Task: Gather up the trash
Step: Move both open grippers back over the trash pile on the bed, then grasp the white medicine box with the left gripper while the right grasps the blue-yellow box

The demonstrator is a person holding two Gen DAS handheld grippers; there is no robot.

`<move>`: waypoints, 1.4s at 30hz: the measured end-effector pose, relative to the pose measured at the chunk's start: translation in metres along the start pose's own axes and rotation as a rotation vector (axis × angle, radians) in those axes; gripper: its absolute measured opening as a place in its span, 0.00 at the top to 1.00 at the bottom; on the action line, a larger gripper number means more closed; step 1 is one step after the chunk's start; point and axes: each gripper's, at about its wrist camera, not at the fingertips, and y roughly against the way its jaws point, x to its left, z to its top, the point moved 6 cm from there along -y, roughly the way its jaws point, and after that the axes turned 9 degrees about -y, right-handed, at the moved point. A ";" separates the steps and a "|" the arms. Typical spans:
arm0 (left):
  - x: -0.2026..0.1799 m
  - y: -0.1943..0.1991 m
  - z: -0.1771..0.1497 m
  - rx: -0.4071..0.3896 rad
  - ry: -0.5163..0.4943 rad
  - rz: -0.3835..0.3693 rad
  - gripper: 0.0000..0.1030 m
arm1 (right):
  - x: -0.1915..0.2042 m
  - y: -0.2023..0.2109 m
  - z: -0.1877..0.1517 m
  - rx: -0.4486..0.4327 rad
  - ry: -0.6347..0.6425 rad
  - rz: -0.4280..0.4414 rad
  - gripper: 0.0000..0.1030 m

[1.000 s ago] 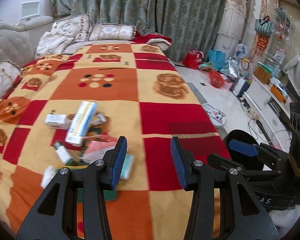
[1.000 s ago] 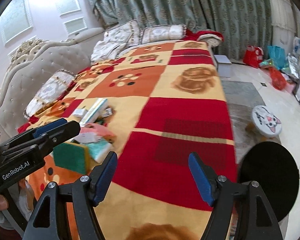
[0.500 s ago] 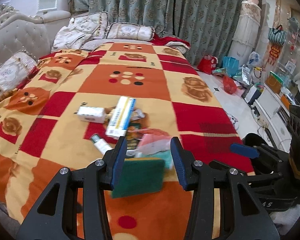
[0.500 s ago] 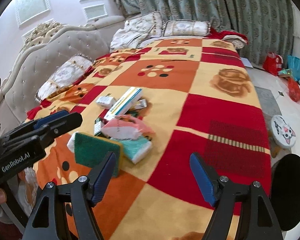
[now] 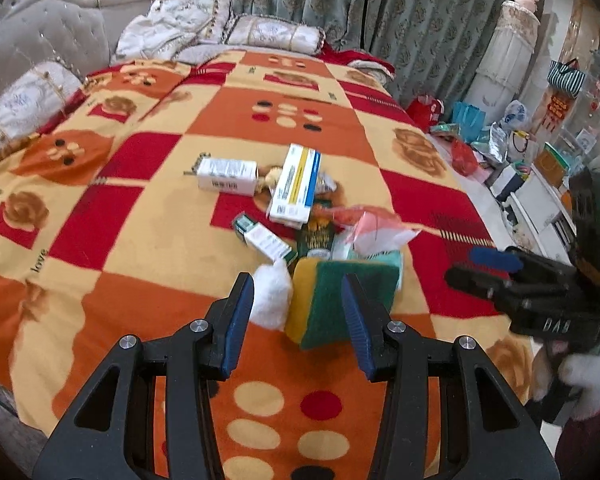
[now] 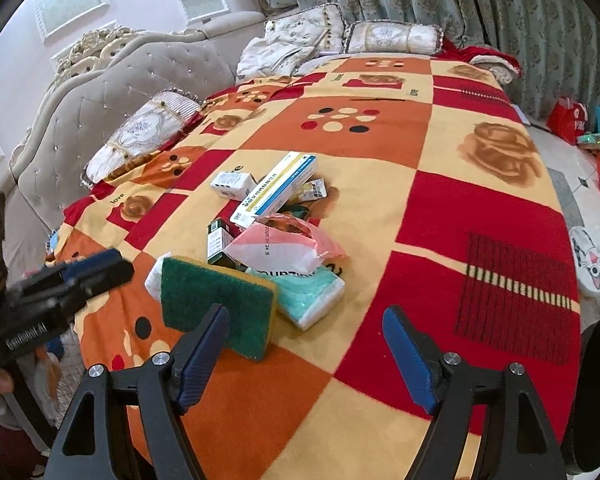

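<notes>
— Blue pads first: where do your two tools stand?

— My left gripper (image 5: 298, 322) tilts down over the near edge of the bed, its jaws parted and clamped on nothing. Between the pads I see a white fluffy wad (image 5: 272, 298) and the near corner of the green and yellow sponge (image 5: 340, 304), both lying on the blanket (image 5: 140, 240) beyond the tips, as far as I can tell untouched. My right gripper (image 6: 306, 350) also points down at the blanket; its jaws are opening, with bare blanket between them. Its left pad crosses the sponge's near edge in the right wrist view.

— And the trash?

— It sits in one heap in the middle of the blanket. Behind the sponge lie a mint-green packet (image 6: 312, 296), a crumpled pink bag (image 6: 284, 248), a dark green box (image 6: 218, 242), a long white box with blue and yellow stripes (image 5: 296, 184) and a small white box (image 5: 228, 174).

— Anything crowding you?

— Each gripper shows in the other's view, close at the heap's side. Pillows (image 6: 140, 136) line the tufted headboard (image 6: 100, 92), curtains (image 5: 380, 12) hang behind, and bags (image 5: 464, 128) clutter the floor right of the bed.
</notes>
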 end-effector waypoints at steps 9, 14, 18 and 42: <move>0.006 -0.014 -0.012 0.038 -0.032 -0.003 0.56 | 0.008 -0.017 0.019 0.021 0.015 0.002 0.23; 0.027 -0.017 0.001 0.028 0.007 0.029 0.56 | 0.017 -0.031 0.043 0.027 0.022 0.015 0.23; 0.047 -0.029 0.017 0.030 0.038 0.062 0.56 | 0.028 -0.050 0.064 0.047 0.023 0.027 0.23; 0.124 -0.133 0.085 0.079 0.328 0.016 0.54 | 0.013 -0.160 0.118 0.219 0.042 -0.089 0.40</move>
